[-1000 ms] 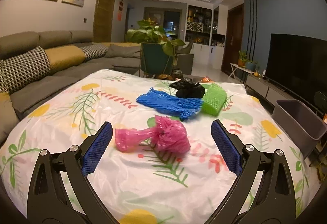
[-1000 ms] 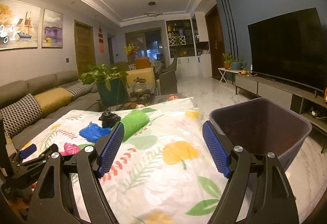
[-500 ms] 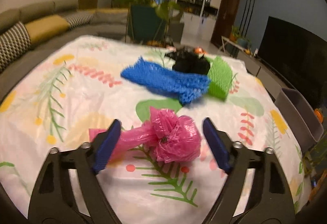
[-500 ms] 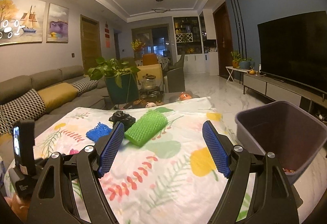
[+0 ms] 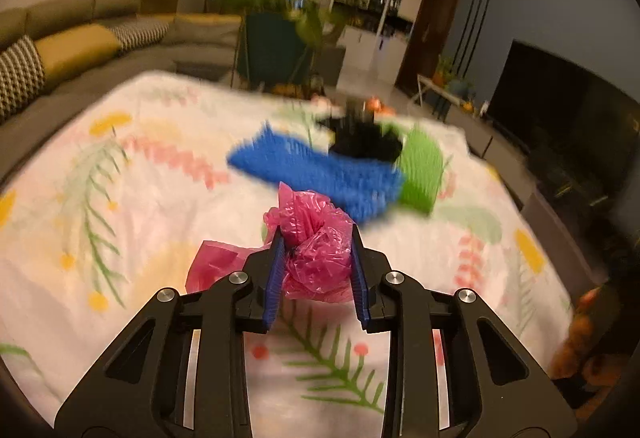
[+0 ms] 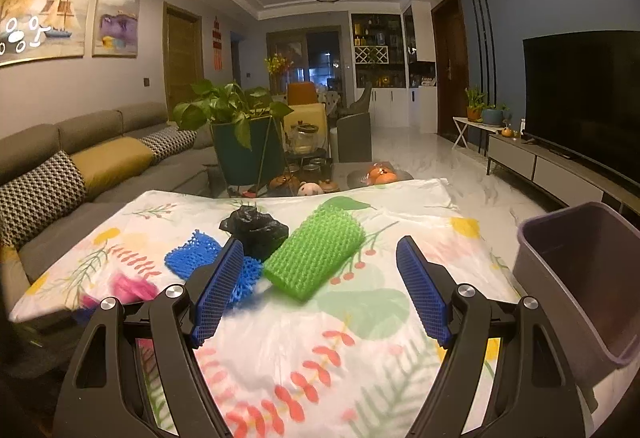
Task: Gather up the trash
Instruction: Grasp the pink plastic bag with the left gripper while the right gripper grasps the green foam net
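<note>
While the right gripper [image 6: 320, 288] is held with its blue pads spread wide above the floral tablecloth [image 6: 360, 322], a crumpled pink plastic bag [image 5: 316, 250] is clamped between the pads of the left gripper [image 5: 318, 270] near the front of the table. Just beyond it, a blue foam net [image 5: 320, 170], a black crumpled bag [image 5: 366, 144] and a green foam net [image 5: 420, 170] are seen lying together, touching one another. A grey bin [image 6: 580, 278] is seen beside the table's right edge.

Right gripper [image 6: 320, 286] jaws wide apart above floral tablecloth [image 6: 360, 338], green mesh [image 6: 316, 258] just ahead
</note>
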A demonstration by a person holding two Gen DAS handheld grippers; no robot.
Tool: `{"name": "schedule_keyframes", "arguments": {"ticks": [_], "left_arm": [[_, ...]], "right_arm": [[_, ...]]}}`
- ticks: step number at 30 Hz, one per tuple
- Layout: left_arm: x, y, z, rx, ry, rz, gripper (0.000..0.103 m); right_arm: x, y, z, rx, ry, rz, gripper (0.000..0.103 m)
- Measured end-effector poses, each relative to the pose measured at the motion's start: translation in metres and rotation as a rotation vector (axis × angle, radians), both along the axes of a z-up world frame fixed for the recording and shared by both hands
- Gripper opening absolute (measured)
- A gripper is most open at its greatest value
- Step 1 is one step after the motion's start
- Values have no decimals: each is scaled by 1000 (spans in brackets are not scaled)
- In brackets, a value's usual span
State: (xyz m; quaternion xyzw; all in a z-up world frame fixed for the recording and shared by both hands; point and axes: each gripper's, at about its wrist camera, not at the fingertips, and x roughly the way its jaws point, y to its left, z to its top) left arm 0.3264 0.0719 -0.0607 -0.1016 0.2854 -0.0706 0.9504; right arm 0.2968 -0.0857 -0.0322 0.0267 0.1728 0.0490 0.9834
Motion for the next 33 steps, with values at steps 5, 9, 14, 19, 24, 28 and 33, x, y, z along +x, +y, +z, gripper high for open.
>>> {"name": "schedule_keyframes", "arguments": {"ticks": [5,9,14,19,24,28,33], "left_arm": [[-1,16,45,17,-155,101,29],[4,23,57,51,-232,185,29],[17,31,41,83,-250,280,29],[22,35,22,89,-231,301,29],[24,41,13,52,-219,296,30],[25,46,11,41,-218,298,30],[24,46,9,44,-222,299,30]], "right_arm": [[31,11,-5,6,42,-23,77],[54,20,-16,-24,66,-58,77],[77,22,-22,-23,94,-98,77],[100,23,-32,-32,143,-120,76],[112,20,-43,-22,203,-120,74],[117,22,-48,-38,237,-120,72],[121,25,-53,-53,261,-119,64]]}}
